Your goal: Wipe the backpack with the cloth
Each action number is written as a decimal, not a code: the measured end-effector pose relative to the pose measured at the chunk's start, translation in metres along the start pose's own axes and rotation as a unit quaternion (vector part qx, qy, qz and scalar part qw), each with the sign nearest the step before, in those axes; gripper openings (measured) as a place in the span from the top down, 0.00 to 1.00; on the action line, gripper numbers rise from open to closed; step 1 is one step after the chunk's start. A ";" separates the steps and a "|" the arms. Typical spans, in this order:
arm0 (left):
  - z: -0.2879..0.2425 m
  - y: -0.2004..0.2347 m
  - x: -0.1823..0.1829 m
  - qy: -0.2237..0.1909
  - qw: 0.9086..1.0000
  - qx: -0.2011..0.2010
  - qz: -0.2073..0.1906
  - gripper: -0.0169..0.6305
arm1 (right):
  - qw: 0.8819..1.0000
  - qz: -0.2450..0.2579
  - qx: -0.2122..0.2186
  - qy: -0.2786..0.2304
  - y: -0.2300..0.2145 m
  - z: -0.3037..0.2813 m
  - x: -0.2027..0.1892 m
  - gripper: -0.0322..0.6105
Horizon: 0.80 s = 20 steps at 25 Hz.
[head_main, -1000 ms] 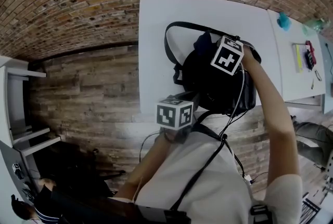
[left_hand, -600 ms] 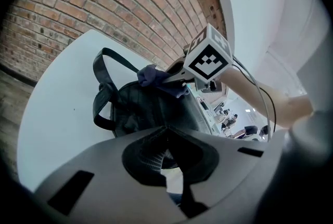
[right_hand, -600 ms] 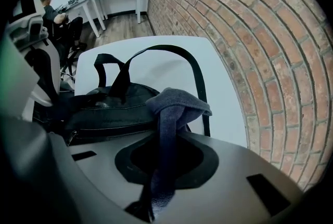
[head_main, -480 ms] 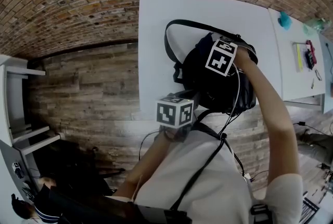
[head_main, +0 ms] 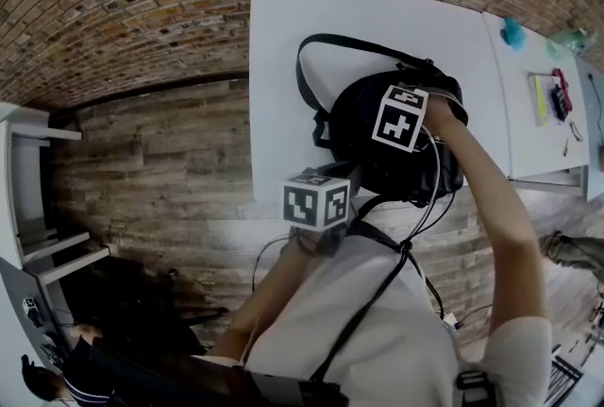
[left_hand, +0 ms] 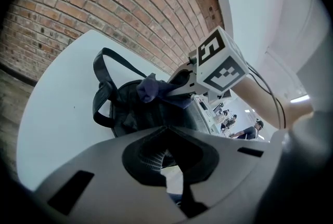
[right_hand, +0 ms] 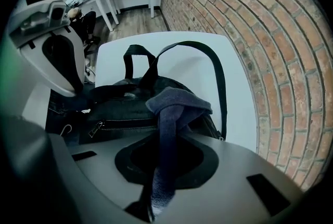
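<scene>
Two grippers: left gripper (left_hand: pixel 182 201) nearest, by the table's (head_main: pixel 283 65) near edge, jaws together, apparently empty.
Right gripper (right_hand: pixel 148 210): clamped on the blue cloth (right_hand: pixel 174 106), which rests atop the black backpack (head_main: pixel 354 136).
Wipe line: the backpack stretches ahead toward its shoulder straps (right_hand: pixel 218 82); the right gripper is nearer.

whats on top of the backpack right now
A blue cloth, clamped in the right gripper, lies bunched on the backpack's top. The patch of fabric under it is covered.

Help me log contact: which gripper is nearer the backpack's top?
Right. The right gripper holds the cloth against the backpack top; the left gripper sits lower, at the backpack's near side.
</scene>
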<state>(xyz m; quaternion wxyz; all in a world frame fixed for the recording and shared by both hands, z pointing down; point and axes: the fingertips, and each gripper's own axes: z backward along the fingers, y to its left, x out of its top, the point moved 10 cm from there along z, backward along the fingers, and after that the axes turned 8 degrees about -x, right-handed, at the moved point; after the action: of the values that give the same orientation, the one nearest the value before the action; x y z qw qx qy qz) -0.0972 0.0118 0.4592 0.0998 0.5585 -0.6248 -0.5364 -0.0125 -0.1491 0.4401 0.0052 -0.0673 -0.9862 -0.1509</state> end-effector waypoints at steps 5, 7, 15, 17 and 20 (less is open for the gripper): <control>0.001 -0.003 -0.003 -0.001 1.000 -0.002 -0.001 0.97 | 1.000 0.014 0.014 0.002 0.020 0.006 -0.004 0.86; 0.002 -0.004 -0.005 -0.002 1.000 -0.002 -0.001 0.97 | 1.000 0.019 0.019 0.002 0.028 0.008 -0.006 0.86; 0.006 -0.006 -0.009 -0.002 1.000 -0.004 -0.005 0.97 | 0.999 0.026 0.032 0.002 0.054 0.015 -0.009 0.86; 0.006 -0.007 -0.011 -0.002 1.000 -0.005 -0.005 0.97 | 0.999 0.027 0.035 0.002 0.060 0.017 -0.011 0.86; 0.007 -0.007 -0.012 -0.003 1.000 -0.005 -0.006 0.97 | 0.999 0.031 0.039 0.002 0.068 0.021 -0.014 0.86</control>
<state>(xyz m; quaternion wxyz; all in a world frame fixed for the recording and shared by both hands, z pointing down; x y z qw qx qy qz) -0.0942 0.0270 0.4564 0.0977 0.5598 -0.6193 -0.5418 0.0103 -0.0806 0.4401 0.0147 -0.0973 -0.9888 -0.1126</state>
